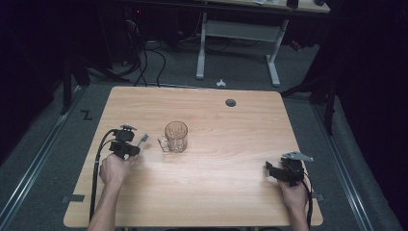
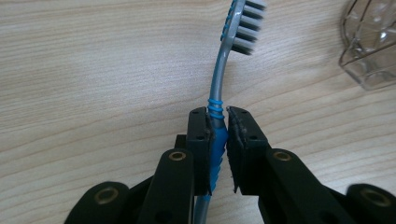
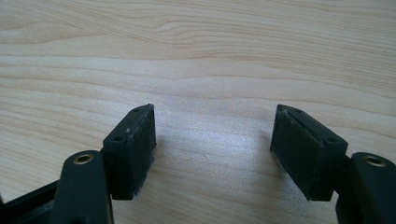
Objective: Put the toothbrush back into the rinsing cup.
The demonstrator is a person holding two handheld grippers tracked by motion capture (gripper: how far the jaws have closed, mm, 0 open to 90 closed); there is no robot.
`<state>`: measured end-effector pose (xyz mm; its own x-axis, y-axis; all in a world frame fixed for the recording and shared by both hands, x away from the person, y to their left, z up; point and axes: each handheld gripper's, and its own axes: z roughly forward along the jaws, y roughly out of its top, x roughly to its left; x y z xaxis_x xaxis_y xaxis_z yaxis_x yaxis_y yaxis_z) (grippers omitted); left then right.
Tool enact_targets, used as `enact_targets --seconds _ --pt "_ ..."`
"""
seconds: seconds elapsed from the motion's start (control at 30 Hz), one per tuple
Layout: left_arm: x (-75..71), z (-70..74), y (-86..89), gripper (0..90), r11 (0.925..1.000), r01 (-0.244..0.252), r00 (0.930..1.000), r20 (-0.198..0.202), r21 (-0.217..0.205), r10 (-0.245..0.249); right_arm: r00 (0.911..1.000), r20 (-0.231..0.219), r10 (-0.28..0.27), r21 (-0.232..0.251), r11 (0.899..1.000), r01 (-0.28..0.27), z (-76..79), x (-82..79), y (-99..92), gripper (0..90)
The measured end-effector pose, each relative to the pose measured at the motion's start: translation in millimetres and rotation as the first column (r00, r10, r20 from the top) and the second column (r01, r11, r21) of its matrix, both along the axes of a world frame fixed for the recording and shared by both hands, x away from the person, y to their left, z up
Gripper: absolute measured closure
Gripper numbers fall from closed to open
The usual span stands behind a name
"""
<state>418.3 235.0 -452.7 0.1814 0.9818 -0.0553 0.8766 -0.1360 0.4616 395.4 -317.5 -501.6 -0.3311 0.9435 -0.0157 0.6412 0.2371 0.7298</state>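
Pale wood table [image 1: 216, 192], dark floor around it. At the left, the left gripper [image 2: 217, 140] is clamped on a toothbrush [image 2: 219, 84] by its blue-ribbed handle, long axis running away toward the bristles. Just right and slightly beyond stands a glass mug [image 1: 176, 136], nearest this hand. Far right, the right gripper [image 3: 214, 149] rests with jaws spread, holding nothing. No readable writing.

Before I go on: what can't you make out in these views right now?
- Toothbrush: the tail of its handle, hidden below the left gripper in the left gripper view; the bristle tips are cut off by the top edge.
- Glass mug: cut off at the right corner there; too small in the high view to tell whether it is empty.
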Motion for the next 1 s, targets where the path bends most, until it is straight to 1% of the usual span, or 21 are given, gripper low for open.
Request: enact_targets --seconds 0.1,0.13,0.23,0.33,0.5,0.67,0.83,1.0 --pt "-1.4 9.8 -2.5 79.2 0.9999 0.014 0.9997 0.019 0.000 -0.014 1.0000 0.000 -0.001 -0.003 1.000 0.001 -0.1 0.0 0.5 31.0" --pt "-1.9 13.6 -3.8 79.3 0.9998 0.017 0.9994 0.031 -0.002 -0.017 1.0000 0.001 0.000 -0.003 1.000 0.000 -0.1 0.0 0.4 31.1" --pt "-2.8 20.2 -6.4 79.3 0.9996 0.029 0.9987 0.041 -0.005 -0.029 1.0000 0.001 0.000 -0.003 1.000 0.000 0.0 0.0 0.2 31.0" --pt "-4.8 26.0 -7.9 79.4 0.9991 0.038 0.9978 0.055 -0.020 -0.037 1.0000 0.000 0.000 0.001 1.000 0.000 0.0 0.0 0.0 31.0" --pt "-9.7 36.7 -8.8 79.6 0.9978 0.049 0.9951 0.088 -0.044 -0.045 1.0000 0.000 0.000 0.003 1.000 0.000 0.0 0.0 -0.1 31.0" --pt "-14.4 45.0 -8.5 79.7 0.9961 0.055 0.9916 0.120 -0.069 -0.047 1.0000 0.000 0.000 0.004 1.000 0.000 0.0 0.0 -0.2 31.0" --pt "-17.4 50.5 -8.9 79.7 0.9933 0.067 0.9890 0.138 -0.094 -0.053 1.0000 0.000 0.000 0.003 1.000 0.000 0.0 0.0 -0.1 31.0" --pt "-18.3 54.7 -11.5 79.8 0.9895 0.085 0.9849 0.160 -0.117 -0.065 1.0000 0.000 0.000 0.003 1.000 0.000 0.0 0.0 -0.2 31.0"
